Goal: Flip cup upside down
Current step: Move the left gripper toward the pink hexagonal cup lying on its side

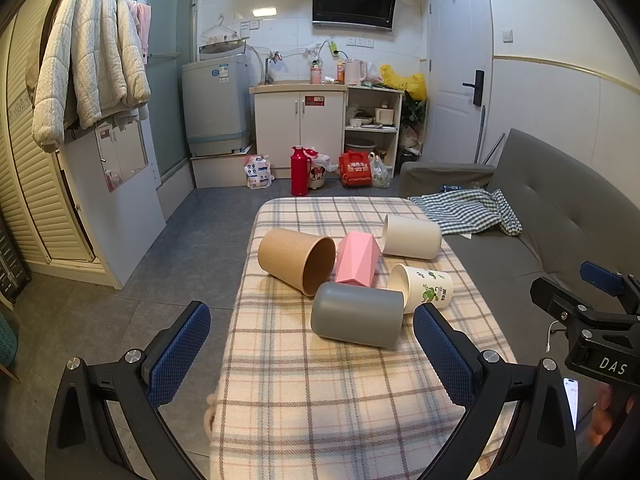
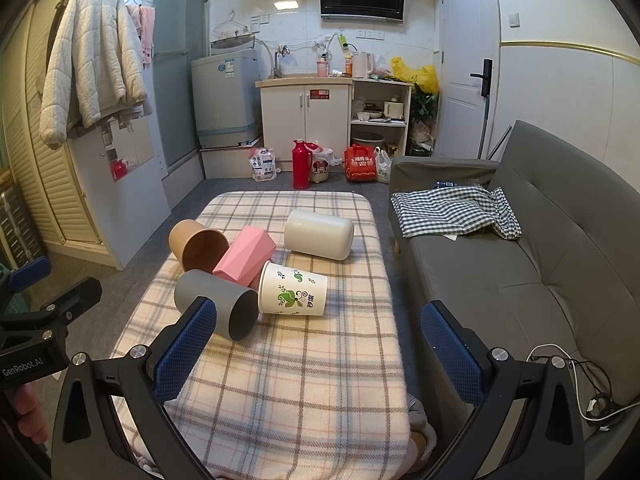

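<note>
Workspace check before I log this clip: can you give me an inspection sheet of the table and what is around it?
Surface: plaid cloth over the table.
Job's things: five cups on their sides, clustered: brown cup, pink cup, grey cup, printed paper cup, white cup.
Clutter: nothing seen on the table.
Grippers: left gripper and right gripper open, empty, short of the cups.
Cables: white and dark cables on the sofa.
Surroundings: checked cloth on sofa; red thermos on floor.
</note>
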Demonstrator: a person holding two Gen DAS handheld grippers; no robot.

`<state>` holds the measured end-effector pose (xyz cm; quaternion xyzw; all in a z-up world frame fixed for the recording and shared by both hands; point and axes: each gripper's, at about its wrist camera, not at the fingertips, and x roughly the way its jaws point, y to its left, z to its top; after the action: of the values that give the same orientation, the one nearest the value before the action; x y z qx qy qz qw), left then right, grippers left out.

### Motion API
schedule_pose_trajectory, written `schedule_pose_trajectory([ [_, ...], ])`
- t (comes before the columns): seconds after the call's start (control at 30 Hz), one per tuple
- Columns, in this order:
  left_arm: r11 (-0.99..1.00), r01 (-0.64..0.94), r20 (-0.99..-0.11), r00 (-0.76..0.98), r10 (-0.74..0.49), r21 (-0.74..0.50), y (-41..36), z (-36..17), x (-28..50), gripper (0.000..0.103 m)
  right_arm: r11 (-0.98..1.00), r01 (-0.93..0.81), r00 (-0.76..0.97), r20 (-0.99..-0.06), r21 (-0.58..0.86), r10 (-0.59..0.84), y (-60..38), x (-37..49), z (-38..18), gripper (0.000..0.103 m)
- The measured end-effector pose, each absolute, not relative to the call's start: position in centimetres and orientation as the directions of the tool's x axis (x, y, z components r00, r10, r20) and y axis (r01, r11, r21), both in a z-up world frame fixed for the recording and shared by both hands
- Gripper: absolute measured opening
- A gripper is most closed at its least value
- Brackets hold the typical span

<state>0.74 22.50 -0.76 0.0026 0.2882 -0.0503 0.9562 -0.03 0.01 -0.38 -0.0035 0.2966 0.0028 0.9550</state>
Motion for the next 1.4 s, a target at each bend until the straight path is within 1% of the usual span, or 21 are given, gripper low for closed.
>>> schedule_pose_trajectory([
  [0.6,0.994,0.105,-0.556,0.825,-0.1,-0.024,22.2,-1.1,1.0,0.103,1.0,-0.006,0.821,-0.57,-0.004,0.003,0.1,0.1,-0.9,0.103],
  [0.77,0.993,0.113,-0.566,0.817,-0.107,-0.024,21.5,-1.9,1.6,0.103,1.0,-0.008,0.816,-0.579,-0.001,0.006,0.1,0.7,-1.5,0.103],
  [1.03,0.992,0.127,-0.587,0.801,-0.117,-0.025,20.5,-1.5,3.4,0.103,1.0,-0.007,0.792,-0.61,0.005,0.009,-0.7,2.8,-1.6,0.103],
  [1.23,0.987,0.158,-0.602,0.784,-0.151,-0.041,19.9,-1.6,5.3,0.103,1.0,-0.009,0.783,-0.622,-0.007,0.002,-1.2,4.9,-0.9,0.103],
  [1.4,0.977,0.202,-0.63,0.752,-0.196,-0.064,19.1,-2.0,7.6,0.103,1.0,-0.001,0.77,-0.637,-0.002,0.0,-1.8,6.4,-1.4,0.103],
])
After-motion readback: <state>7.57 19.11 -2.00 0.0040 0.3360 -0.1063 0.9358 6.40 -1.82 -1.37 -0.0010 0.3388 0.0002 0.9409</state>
